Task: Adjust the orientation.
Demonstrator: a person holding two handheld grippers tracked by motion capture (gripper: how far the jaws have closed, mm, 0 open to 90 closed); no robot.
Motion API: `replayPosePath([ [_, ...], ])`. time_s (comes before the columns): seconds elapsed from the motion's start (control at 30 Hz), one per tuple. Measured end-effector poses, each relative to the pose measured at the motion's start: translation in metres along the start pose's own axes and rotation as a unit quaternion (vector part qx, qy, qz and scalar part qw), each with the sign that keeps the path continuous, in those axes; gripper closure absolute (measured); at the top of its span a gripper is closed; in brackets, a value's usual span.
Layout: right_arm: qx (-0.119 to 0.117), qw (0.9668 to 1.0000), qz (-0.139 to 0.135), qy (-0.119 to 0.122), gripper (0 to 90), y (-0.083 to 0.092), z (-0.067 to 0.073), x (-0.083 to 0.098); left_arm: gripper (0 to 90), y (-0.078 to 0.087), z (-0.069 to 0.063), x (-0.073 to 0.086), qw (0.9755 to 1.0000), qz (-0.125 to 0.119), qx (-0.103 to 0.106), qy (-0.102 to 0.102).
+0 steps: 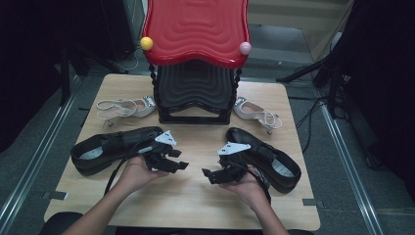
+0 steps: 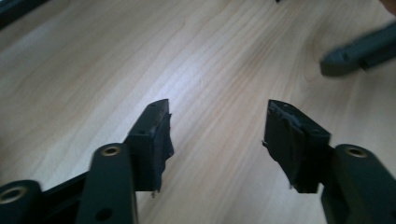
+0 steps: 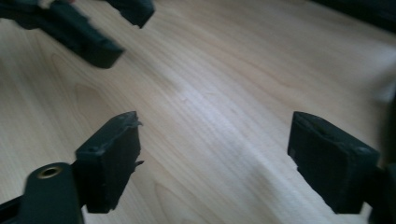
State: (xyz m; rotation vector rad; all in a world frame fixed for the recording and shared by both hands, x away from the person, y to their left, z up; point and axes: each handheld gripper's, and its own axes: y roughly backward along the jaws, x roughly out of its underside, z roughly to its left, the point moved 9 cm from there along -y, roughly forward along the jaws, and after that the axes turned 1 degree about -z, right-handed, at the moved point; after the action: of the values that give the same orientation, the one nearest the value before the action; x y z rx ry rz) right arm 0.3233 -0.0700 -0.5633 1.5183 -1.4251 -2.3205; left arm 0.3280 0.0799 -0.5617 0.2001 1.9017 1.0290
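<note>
Two black leather shoes lie on the wooden table (image 1: 195, 205): one at the left (image 1: 105, 149), one at the right (image 1: 276, 164). In front of the left shoe a hand holds my left gripper (image 1: 182, 164), which points right. Its jaws are open over bare wood (image 2: 217, 109). Beside the right shoe my right gripper (image 1: 208, 175) points left, toward the other gripper. It is open too, with nothing between its jaws (image 3: 215, 123). The two sets of tips face each other a short gap apart at the table's middle.
A shoe rack stands at the back centre, with a red wavy top shelf (image 1: 195, 29) over a black lower shelf (image 1: 195, 88). A white strappy sandal (image 1: 122, 107) lies left of it and another (image 1: 257, 113) right. Cables run on the floor at the right.
</note>
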Motion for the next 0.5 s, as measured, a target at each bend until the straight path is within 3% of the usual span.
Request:
replayPosePath([
  [0.1,0.005,0.9999,-0.013,0.003,23.2,0.006,-0.001,-0.005,44.6,0.004,0.0,0.006,0.9998,0.015,0.001,-0.013],
  [0.27,-0.012,0.9998,-0.017,0.0,28.3,0.009,0.001,-0.008,46.0,0.009,0.0,0.008,0.9996,0.018,0.002,-0.022],
  [0.33,0.006,0.9993,-0.022,0.028,37.3,0.011,0.001,-0.008,45.6,0.012,0.0,0.007,0.9997,0.012,0.006,-0.022],
  [0.4,0.003,0.9991,-0.024,0.035,40.5,0.012,0.001,-0.009,45.6,0.013,0.0,0.007,0.9997,0.011,0.003,-0.023],
  [0.47,-0.022,0.9994,-0.014,0.025,46.6,0.013,0.003,-0.01,43.5,0.013,0.002,0.006,0.9997,0.011,0.009,-0.02],
  [0.5,-0.022,0.9994,-0.014,0.025,46.6,0.013,0.003,-0.01,42.9,0.013,0.002,0.006,0.9997,0.011,0.009,-0.02],
])
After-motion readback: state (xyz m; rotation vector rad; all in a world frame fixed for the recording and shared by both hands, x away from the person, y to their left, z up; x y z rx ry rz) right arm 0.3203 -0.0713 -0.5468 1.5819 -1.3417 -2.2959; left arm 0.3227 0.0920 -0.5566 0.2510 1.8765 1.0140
